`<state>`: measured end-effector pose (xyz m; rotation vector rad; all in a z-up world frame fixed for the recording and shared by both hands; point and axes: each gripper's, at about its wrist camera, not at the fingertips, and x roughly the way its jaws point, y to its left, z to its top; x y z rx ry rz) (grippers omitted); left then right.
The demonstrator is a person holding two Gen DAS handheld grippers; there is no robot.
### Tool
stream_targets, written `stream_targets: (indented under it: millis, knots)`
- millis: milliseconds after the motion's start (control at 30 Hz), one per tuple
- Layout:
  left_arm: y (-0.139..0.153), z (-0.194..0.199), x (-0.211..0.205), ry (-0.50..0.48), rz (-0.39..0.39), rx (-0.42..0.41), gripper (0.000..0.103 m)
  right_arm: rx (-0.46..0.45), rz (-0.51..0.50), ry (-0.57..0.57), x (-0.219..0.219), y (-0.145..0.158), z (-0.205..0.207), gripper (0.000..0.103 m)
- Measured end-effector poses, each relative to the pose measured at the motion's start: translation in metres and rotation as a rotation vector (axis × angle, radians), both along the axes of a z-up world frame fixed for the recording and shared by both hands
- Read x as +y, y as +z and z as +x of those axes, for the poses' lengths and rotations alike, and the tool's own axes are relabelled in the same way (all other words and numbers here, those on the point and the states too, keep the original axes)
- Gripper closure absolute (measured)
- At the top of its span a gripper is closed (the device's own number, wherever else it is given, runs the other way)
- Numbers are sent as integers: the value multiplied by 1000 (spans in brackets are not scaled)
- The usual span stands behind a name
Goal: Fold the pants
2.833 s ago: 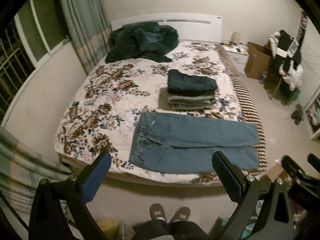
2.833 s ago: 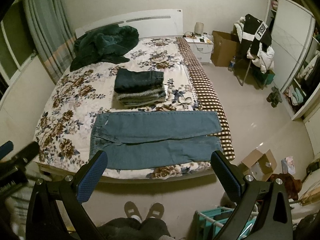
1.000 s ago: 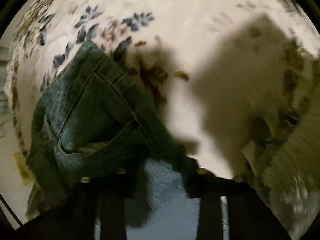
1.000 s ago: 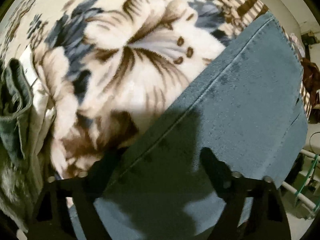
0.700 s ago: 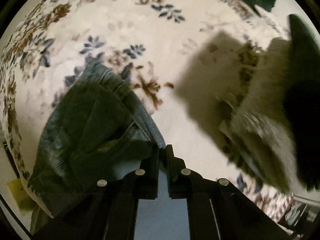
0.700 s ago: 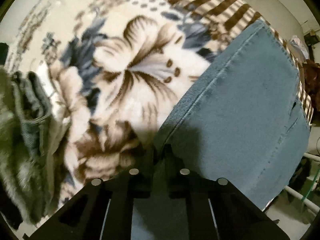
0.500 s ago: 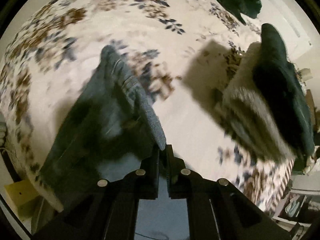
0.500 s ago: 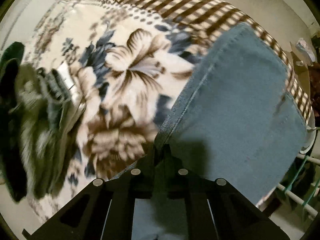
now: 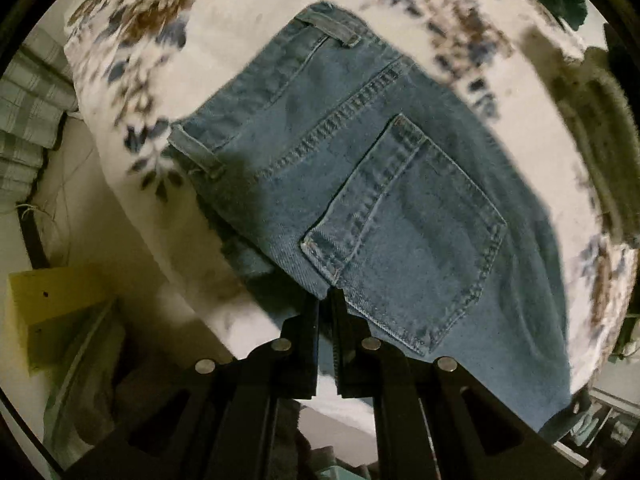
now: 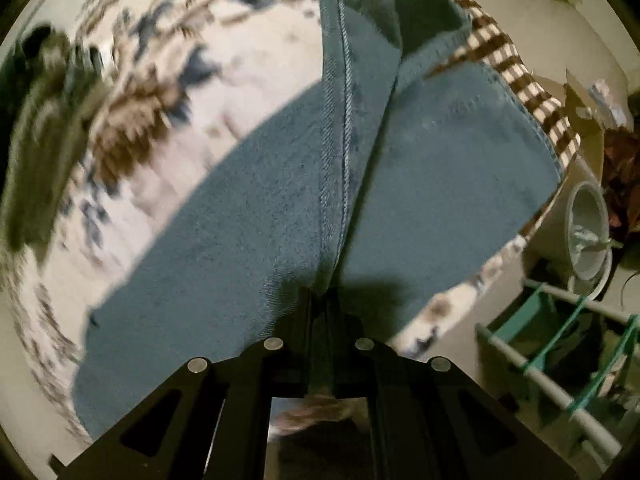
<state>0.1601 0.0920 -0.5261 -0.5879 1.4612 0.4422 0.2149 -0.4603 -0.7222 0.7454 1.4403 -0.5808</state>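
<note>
On bed (image 9: 256,12), pants (image 9: 400,184) pinched in both tools.

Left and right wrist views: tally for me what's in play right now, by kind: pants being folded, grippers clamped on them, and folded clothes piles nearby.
Blue jeans: 1
Grippers shut on the jeans: 2, left gripper at the seat end, right gripper at the leg end
Blurred pile of folded clothes: 1
Total: 4

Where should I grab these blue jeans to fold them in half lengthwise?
Grip the jeans along one long outer edge, coming straight down from above: one end beside the back pocket, the other at the leg's side seam. Lying flat on the floral bedspread, the edge lifts cleanly.
</note>
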Motion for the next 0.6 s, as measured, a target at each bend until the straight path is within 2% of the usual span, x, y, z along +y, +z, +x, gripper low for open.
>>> stream_targets:
  millis: [267, 367, 433, 467, 500, 600]
  knots:
    - [-18, -1, 2, -54, 67, 27, 99, 86, 2, 35, 4, -41, -38, 98]
    - [-12, 5, 1, -70, 98, 21, 98, 129, 87, 21, -10, -64, -56, 96]
    - [-2, 10, -2, -84, 127, -4, 96, 104, 124, -7, -24, -62, -66, 84]
    - [2, 11, -3, -89, 131, -12, 94, 71, 112, -23, -36, -53, -73, 63]
    - [6, 15, -6, -95, 133, -29, 88, 44, 92, -32, -44, -45, -75, 48]
    - [9, 24, -17, -133, 172, -50, 64, -41, -16, -29, -73, -18, -71, 35]
